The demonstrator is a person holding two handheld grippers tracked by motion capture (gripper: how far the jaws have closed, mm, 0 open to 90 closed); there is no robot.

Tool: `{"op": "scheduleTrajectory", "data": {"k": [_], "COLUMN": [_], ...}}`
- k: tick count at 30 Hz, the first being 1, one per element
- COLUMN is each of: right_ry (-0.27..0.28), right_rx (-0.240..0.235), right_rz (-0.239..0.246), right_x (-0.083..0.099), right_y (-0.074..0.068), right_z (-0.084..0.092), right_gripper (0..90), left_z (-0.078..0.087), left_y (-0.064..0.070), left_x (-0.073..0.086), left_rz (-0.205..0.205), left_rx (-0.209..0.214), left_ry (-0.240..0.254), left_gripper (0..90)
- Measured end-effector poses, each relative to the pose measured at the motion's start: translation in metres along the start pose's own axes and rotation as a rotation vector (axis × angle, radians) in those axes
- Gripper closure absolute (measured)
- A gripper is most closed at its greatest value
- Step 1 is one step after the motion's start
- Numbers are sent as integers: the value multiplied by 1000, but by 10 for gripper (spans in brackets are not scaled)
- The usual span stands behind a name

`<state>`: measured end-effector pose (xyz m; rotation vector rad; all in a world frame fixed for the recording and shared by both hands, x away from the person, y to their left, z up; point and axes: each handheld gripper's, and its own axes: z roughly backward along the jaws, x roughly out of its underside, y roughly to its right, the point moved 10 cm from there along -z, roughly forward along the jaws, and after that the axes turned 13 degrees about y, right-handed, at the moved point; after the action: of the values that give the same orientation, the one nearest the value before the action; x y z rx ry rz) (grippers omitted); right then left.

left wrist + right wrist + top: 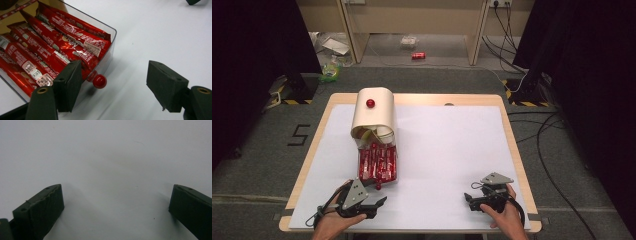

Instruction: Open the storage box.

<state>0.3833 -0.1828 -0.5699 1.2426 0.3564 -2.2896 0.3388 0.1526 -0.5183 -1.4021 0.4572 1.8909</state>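
Clear drawer (110, 37) of red sachets (62, 42), pulled out toward the table's near edge; left gripper (113, 82), jaws apart and ungrasping, aligns on its red knob (99, 81). Right gripper (478, 197) rests released near the near-right corner.

The clear drawer (110, 42) is cut off by the left and top edges of the left gripper view. The print on the red packets (62, 42) is too blurred to read. The cream box (373, 117) hides the drawer's far end in the high view. Both forearms are cut off at that view's bottom edge
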Motion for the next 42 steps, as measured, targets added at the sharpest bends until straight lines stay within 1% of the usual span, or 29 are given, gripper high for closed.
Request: {"op": "scheduleTrajectory", "data": {"k": [6, 9, 13, 17, 20, 24, 28, 33, 34, 36, 37, 40, 42], "right_ry": [0, 0, 0, 0, 0, 0, 0, 0, -1, -1, -1, -1, -1], "right_rx": [0, 0, 0, 0, 0, 0, 0, 0, 1, 1, 1, 1, 1], "right_rz": [1, 0, 1, 0, 1, 0, 0, 0, -1, -2, -2, -1, -1], "right_x": [0, 0, 0, 0, 0, 0, 0, 0, 0, 0, 0, 0, 0], "right_y": [0, 0, 0, 0, 0, 0, 0, 0, 0, 0, 0, 0, 0], "right_z": [0, 0, 0, 0, 0, 0, 0, 0, 0, 0, 0, 0, 0], "right_gripper": [2, 2, 2, 2, 2, 2, 2, 2, 2, 2, 2, 2, 2], "left_z": [2, 4, 6, 9, 11, 13, 14, 16, 17, 17, 17, 14, 13], "left_y": [2, 4, 5, 7, 9, 9, 7, 2, 0, -1, -1, -3, -3], "left_x": [0, 0, 0, 1, 0, 0, 0, -2, -5, -8, -8, -9, -9], "left_rz": [4, 5, 18, 15, 12, 28, 40, 49, 61, 69, 69, 74, 77], "left_rx": [7, 8, 18, 20, 24, 39, 39, 23, 20, 16, 16, -4, -7], "left_ry": [-17, -17, -19, -19, -29, -29, -25, -18, -6, 4, 4, -3, -5], "left_gripper": [287, 289, 294, 306, 306, 306, 305, 290, 287, 278, 272, 238, 222]}}
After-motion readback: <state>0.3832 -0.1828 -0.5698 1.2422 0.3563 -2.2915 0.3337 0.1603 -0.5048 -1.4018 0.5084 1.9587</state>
